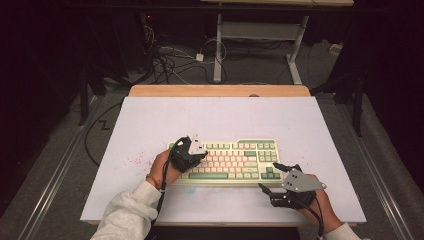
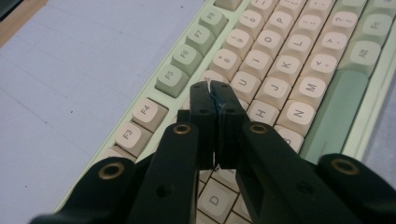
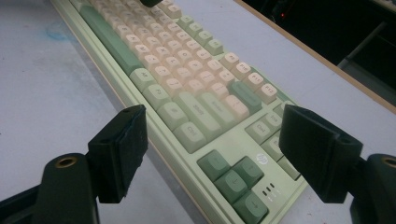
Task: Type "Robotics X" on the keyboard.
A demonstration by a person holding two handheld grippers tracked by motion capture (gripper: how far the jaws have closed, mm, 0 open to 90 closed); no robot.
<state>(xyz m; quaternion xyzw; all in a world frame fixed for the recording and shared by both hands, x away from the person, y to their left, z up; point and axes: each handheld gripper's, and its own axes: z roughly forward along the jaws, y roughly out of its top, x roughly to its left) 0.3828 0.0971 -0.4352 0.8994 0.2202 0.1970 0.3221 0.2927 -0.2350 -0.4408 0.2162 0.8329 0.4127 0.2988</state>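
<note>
Near the tabletop's [image 1: 150, 125] front edge sits your keyboard [image 1: 235, 160]. Your left hand-held gripper [image 2: 213, 100] is pinched together right over its left keys, and your right hand-held gripper [image 3: 212, 156] is spread wide by its right end.

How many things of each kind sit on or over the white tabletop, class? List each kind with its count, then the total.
Keyboards: 1, the green and cream keyboard
Grippers: 2, the left gripper and the right gripper
Total: 3
</note>
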